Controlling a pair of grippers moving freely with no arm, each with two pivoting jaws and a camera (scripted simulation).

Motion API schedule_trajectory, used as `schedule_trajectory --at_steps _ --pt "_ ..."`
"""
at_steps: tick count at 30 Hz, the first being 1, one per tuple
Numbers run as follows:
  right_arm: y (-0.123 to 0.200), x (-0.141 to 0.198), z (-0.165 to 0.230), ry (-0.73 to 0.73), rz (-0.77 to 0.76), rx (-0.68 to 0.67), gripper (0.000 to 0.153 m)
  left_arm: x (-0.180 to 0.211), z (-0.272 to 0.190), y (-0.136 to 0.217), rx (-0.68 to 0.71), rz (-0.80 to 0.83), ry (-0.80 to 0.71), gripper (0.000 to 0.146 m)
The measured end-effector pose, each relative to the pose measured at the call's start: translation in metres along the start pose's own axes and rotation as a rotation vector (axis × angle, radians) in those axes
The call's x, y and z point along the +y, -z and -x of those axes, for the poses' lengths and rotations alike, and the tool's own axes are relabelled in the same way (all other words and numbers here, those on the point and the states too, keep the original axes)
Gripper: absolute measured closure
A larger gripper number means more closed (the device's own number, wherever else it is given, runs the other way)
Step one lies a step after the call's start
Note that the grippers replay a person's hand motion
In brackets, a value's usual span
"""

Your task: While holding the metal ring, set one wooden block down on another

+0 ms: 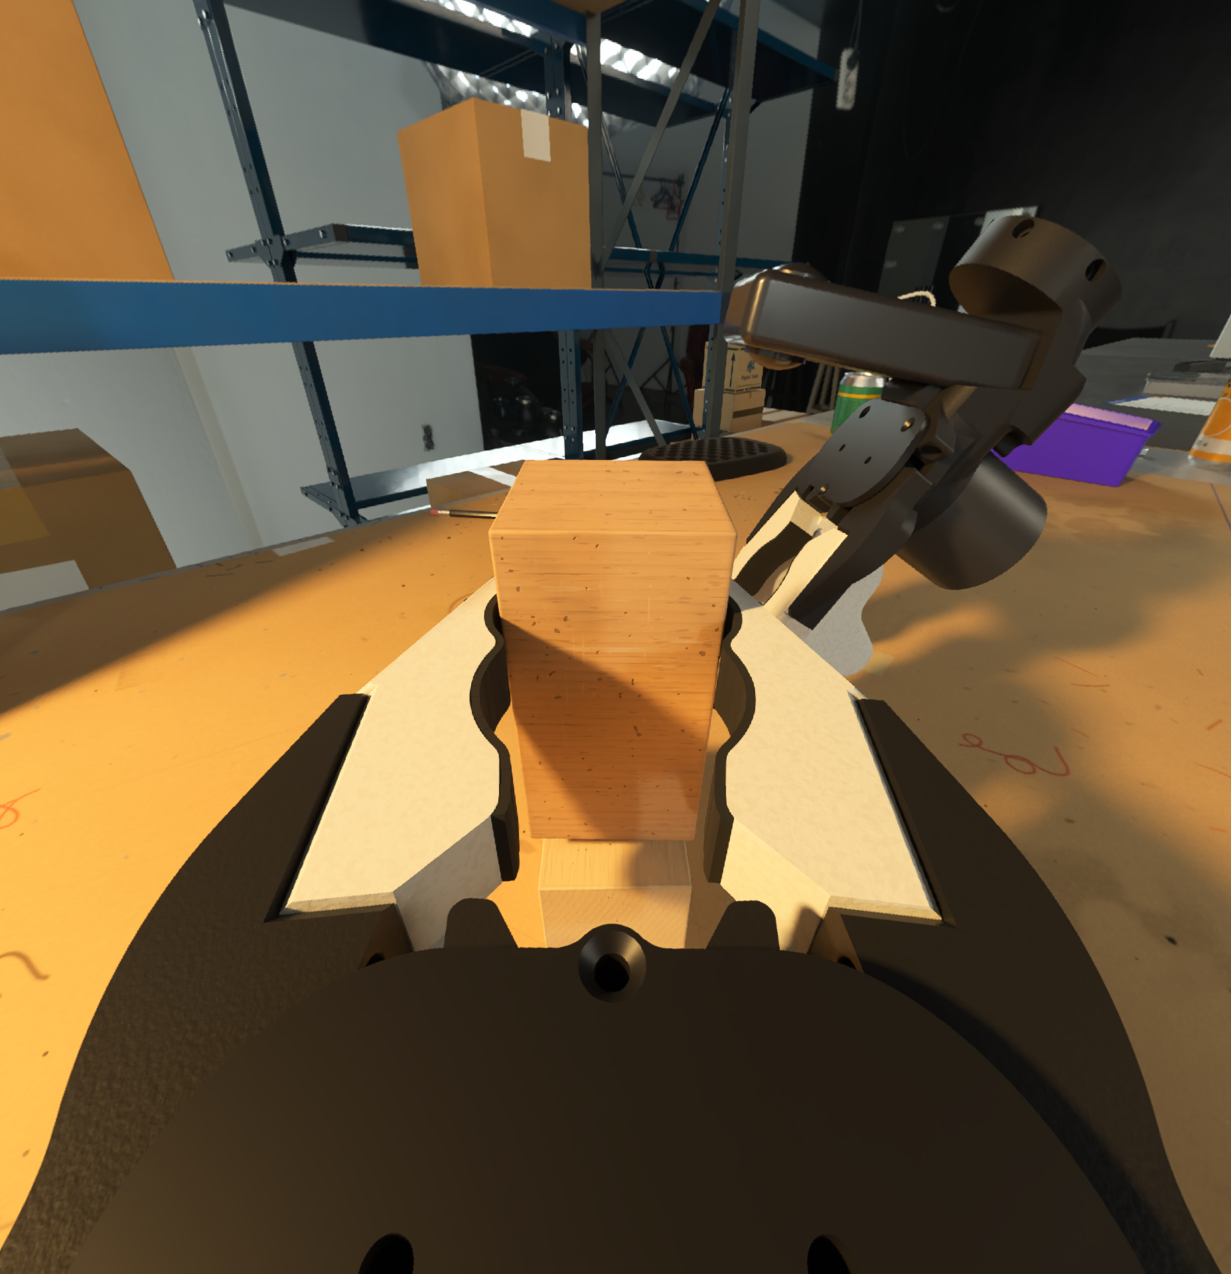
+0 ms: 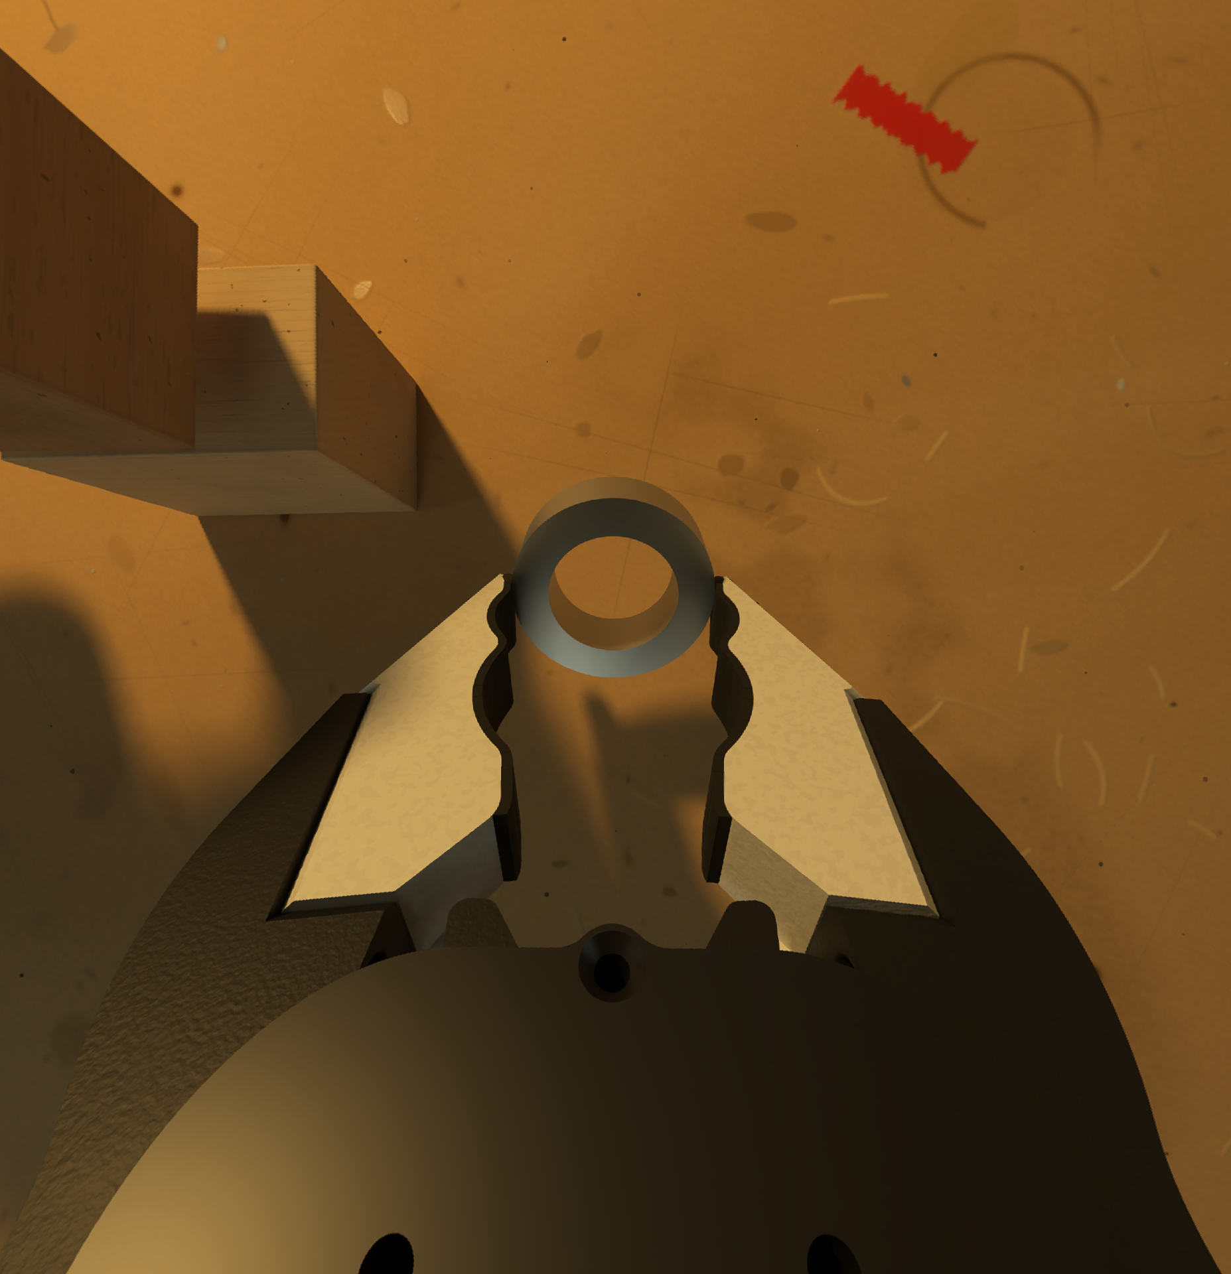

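The left hand-held gripper [image 1: 611,620] was clenched on a darker wooden block [image 1: 609,648], its two pale fingers [image 1: 419,744] pressed against the block's left and right faces. It reached low and nearly level over the bench [image 1: 185,724], so the block stood upright between the jaws with its top face toward the far shelving. Beneath the block's near lower edge showed a paler wooden block [image 1: 616,889]; in this view the darker one appeared to sit on or just above it, and I cannot tell whether the two were touching. In the right wrist view the darker wooden block [image 2: 81,276] lay over the paler wooden block [image 2: 309,400] at the far left, the paler one jutting out to the right from under it and resting on the bench [image 2: 805,413]. The right hand-held gripper [image 2: 612,586] pointed steeply down at the bench and grasped the metal ring [image 2: 612,648] by its outer sides at the very fingertips, the ring's hole facing the camera. The ring was held clear above the bench, to the right of the two blocks and near them. From the left wrist view the right hand-held gripper [image 1: 798,579] stood just right of the held block, tilted downward, its fingertips hidden behind the block and the left gripper's finger. A red tape scrap [image 2: 905,120] lay on the bench at far right.
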State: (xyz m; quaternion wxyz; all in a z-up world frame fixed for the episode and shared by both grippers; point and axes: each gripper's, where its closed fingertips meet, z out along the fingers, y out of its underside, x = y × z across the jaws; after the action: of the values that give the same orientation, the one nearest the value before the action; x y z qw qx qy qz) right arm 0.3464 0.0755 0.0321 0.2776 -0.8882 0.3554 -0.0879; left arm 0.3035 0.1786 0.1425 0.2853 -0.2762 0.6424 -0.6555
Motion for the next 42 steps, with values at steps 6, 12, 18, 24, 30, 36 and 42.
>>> schedule_trajectory --at_steps 6,12,18,24,30,36,42 --pt "0.0 0.001 0.0 0.006 0.006 -0.001 0.096 -0.003 -0.001 -0.002 0.002 -0.013 -0.003 0.087" --pt "0.0 0.001 0.0 0.013 0.009 -0.008 0.096 0.002 -0.002 -0.01 -0.004 0.018 -0.043 0.087" --pt "0.001 0.003 0.001 0.019 0.017 -0.011 0.096 0.007 0.001 -0.009 -0.02 0.025 -0.042 0.087" --pt "0.001 0.004 0.001 0.023 0.021 -0.017 0.096 0.008 -0.001 -0.005 -0.01 0.026 -0.031 0.077" --pt "0.008 0.003 -0.002 0.023 0.026 -0.033 0.096 -0.012 -0.003 0.018 -0.036 -0.061 -0.027 0.054" --pt "0.081 -0.029 0.009 0.011 -0.139 -0.088 0.096 -0.034 0.029 0.054 -0.221 -0.174 0.104 0.054" --pt "0.141 -0.09 0.069 0.016 -0.278 -0.281 0.096 -0.047 0.057 0.081 -0.369 -0.29 0.179 0.051"
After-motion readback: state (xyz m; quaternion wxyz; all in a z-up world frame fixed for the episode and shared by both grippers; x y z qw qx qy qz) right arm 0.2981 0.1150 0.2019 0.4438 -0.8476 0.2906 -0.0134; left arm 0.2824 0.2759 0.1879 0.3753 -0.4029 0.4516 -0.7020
